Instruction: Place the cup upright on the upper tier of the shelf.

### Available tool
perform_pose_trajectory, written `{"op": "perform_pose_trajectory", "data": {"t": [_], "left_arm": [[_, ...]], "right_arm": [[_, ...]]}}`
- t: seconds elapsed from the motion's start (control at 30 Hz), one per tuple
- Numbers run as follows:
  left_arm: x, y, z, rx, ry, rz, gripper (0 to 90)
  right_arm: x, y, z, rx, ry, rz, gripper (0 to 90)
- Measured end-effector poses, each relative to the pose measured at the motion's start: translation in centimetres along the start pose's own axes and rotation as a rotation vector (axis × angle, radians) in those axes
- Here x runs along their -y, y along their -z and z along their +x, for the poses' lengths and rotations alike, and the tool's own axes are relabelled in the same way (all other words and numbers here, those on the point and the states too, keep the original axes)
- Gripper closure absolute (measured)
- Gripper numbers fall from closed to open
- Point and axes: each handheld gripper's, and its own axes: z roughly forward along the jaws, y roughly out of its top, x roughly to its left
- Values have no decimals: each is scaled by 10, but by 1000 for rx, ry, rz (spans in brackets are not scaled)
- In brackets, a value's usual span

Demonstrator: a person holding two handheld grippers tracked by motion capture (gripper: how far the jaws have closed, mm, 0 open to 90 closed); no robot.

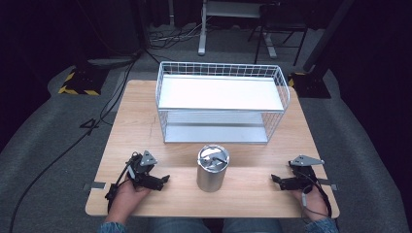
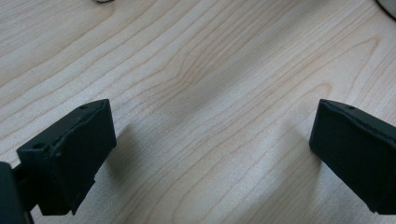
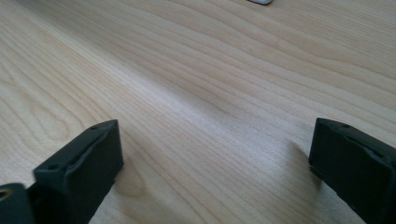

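Two grippers: left gripper and right gripper rest low on the wooden table, jaws spread apart, gripping nothing.
Steel canister: upright between them, lid on.
Wire basket: farther back, white shelf bare.

High view from above the person's side, facing forward and down over the whole wooden table, left gripper view and right gripper view riding low, very near the boards, sharing that tabletop's near strip, bottom of frame.
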Motion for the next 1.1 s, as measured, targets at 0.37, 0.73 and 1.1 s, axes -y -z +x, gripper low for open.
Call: {"op": "perform_pose_trajectory", "data": {"t": [0.37, 0.73, 1.1], "left_arm": [[0, 0, 0, 0, 1, 5, 9], [-1, -1, 0, -1, 4, 5, 5], [-2, -1, 1, -1, 2, 5, 5]], "right_arm": [[1, 2, 2, 11, -11, -1, 65], [-19, 19, 15, -35, 30, -10, 72], [-45, 36, 36, -117, 45, -78, 75]]}}
